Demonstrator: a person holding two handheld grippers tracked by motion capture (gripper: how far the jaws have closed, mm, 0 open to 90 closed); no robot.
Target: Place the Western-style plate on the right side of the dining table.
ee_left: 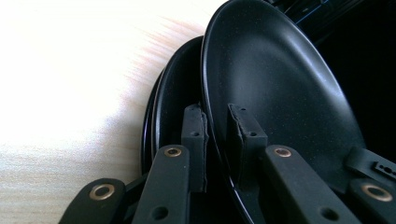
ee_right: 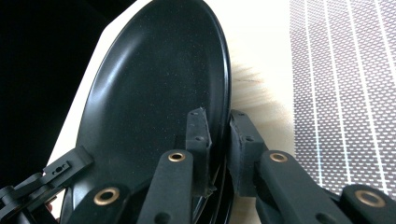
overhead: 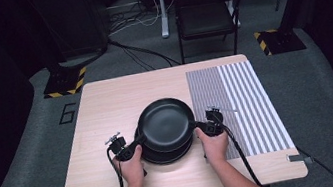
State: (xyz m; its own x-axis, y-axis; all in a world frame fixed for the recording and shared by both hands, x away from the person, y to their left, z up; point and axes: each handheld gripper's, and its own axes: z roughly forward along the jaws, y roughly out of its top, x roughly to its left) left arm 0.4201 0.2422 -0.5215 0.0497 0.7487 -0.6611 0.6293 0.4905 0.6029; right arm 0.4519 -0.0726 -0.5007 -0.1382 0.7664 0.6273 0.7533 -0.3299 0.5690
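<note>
A black top plate (overhead: 165, 122) is held a little above a stack of black plates (overhead: 166, 154) near the table's front middle. My left gripper (overhead: 137, 141) is shut on the top plate's left rim, and my right gripper (overhead: 199, 126) is shut on its right rim. In the left gripper view the top plate (ee_left: 275, 88) has its rim clamped between the pads of the left gripper (ee_left: 216, 140), with the stack (ee_left: 175, 93) just beside it. In the right gripper view the right gripper (ee_right: 218, 144) pinches the top plate (ee_right: 159, 88) at its edge.
The light wooden table (overhead: 105, 103) carries a striped grey-and-white mat (overhead: 241, 97) along its right side. A folding chair (overhead: 205, 14) stands beyond the far edge, with cables on the floor. Hazard-striped stand bases (overhead: 65, 81) sit at both far corners.
</note>
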